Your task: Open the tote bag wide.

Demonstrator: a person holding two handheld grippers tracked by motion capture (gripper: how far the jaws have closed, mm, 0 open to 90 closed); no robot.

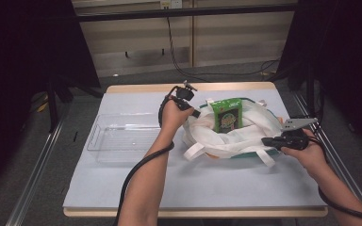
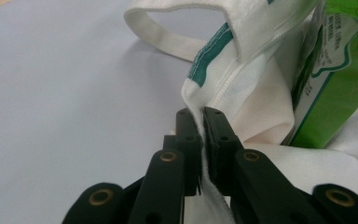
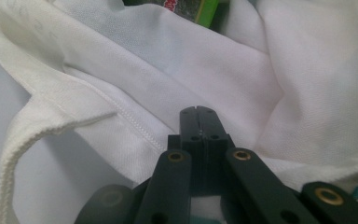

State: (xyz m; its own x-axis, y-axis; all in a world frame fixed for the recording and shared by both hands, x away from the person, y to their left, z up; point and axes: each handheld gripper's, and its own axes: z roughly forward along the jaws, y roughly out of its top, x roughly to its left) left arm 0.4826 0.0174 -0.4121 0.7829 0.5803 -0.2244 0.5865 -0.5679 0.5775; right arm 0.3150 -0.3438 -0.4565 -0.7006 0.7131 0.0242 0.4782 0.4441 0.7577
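Clear plastic tray (image 1: 118,136) sits farthest left on the table (image 1: 193,183), well apart from the left tongs (image 1: 194,112) and on their outer side, with nothing visible in it. Those left tongs, seen close in the left gripper view (image 2: 201,112), are clenched on the hem of the white cloth bag (image 1: 245,134), the fabric edge pinched between the two black jaws. The green packet (image 1: 227,114) stands upright inside the bag's mouth, just beyond and to the right of the left tongs, its long axis pointing up. Past it, the right tongs (image 1: 267,141) are clenched too, closed on the bag's near right edge; in the right gripper view (image 3: 199,111) the jaws meet flat with cloth bunched around them, though how much fabric they bite is hard to tell. So both tongs spread the bag open with the packet between them, somewhat nearer the left hand (image 1: 173,115). Judging by this, lifting the packet out toward the tray would fall to the left side, once it lets go of the hem.
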